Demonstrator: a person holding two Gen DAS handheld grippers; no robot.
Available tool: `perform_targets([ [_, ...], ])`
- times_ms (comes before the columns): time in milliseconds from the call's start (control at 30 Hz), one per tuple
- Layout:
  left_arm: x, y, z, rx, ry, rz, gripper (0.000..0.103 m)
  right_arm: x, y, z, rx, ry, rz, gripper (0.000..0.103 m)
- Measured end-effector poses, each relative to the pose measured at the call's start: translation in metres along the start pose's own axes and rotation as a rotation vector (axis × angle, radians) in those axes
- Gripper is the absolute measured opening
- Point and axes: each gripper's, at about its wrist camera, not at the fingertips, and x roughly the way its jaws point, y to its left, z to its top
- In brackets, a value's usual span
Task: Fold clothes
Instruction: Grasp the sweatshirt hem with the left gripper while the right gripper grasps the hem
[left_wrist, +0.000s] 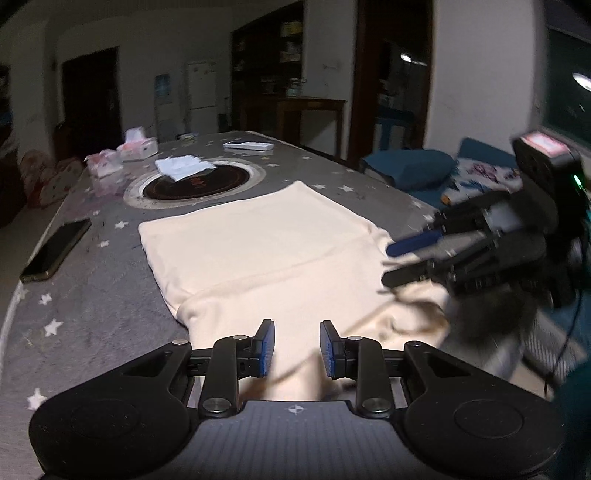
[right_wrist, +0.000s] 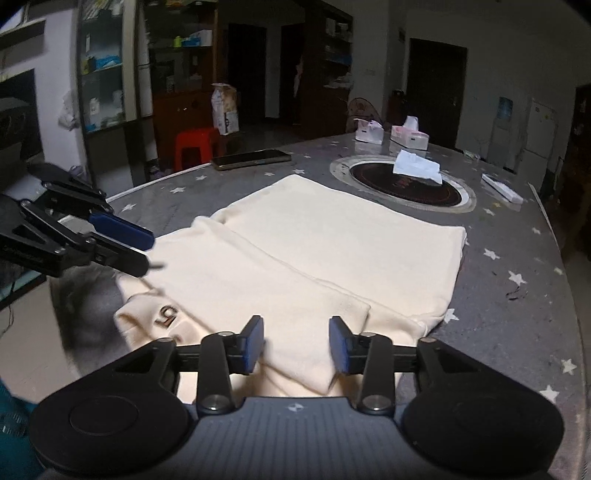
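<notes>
A cream garment (left_wrist: 258, 251) lies folded flat on the grey star-printed table (left_wrist: 92, 295), with its near end rumpled. In the right wrist view the same garment (right_wrist: 314, 251) shows a dark printed mark near its left corner. My left gripper (left_wrist: 296, 349) hovers over the near edge of the cloth, open, its blue pads apart with nothing pinched. The right gripper (right_wrist: 297, 343) is open too, and a folded flap of the garment lies between and below its pads. Each gripper shows in the other's view: the right gripper (left_wrist: 386, 265), blurred, at the garment's right edge, and the left gripper (right_wrist: 149, 252) at its left edge.
A round dark hob (left_wrist: 194, 182) is set into the table behind the garment, with a white tissue (left_wrist: 183, 166) on it. A phone (left_wrist: 55, 251) lies at the left. Tissue packs (left_wrist: 138, 146) and a flat white box (left_wrist: 249, 146) sit further back. Blue cushions (left_wrist: 413, 166) lie beyond the right table edge.
</notes>
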Motion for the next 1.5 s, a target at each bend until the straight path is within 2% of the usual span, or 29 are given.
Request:
perform_targets([
  [267,-0.005,-0.029,-0.023,0.284,0.020,0.018,0.037,-0.021,0.008,-0.010,-0.103,0.061,-0.006,0.052],
  [500,0.009,-0.042,-0.033,0.365,0.005,0.015,0.037,-0.030,0.012,-0.017,-0.184,0.114,-0.013,0.060],
  [767,0.016,-0.047,-0.033,0.375,-0.025,0.008,0.036,-0.030,0.023,-0.029,-0.290,0.140,-0.021,0.071],
  [867,0.017,-0.046,-0.029,0.365,-0.034,0.000,0.022,-0.031,0.025,-0.030,-0.318,0.132,-0.021,0.072],
  [933,0.017,-0.043,-0.024,0.338,-0.045,-0.009,0.008,-0.030,0.025,-0.030,-0.326,0.128,-0.016,0.074],
  [1233,0.026,-0.009,0.009,0.147,-0.073,-0.043,0.008,-0.020,0.030,-0.025,-0.370,0.068,0.006,0.075],
  [1333,0.032,0.000,0.016,0.105,-0.067,-0.057,0.008,-0.012,0.030,-0.021,-0.371,0.034,0.011,0.071],
  [1433,0.036,0.003,0.016,0.095,-0.058,-0.061,0.008,-0.002,0.026,-0.017,-0.347,0.031,0.026,0.055],
  [1500,0.035,0.003,0.013,0.086,-0.048,-0.069,0.009,0.003,0.023,-0.015,-0.327,0.035,0.039,0.038],
])
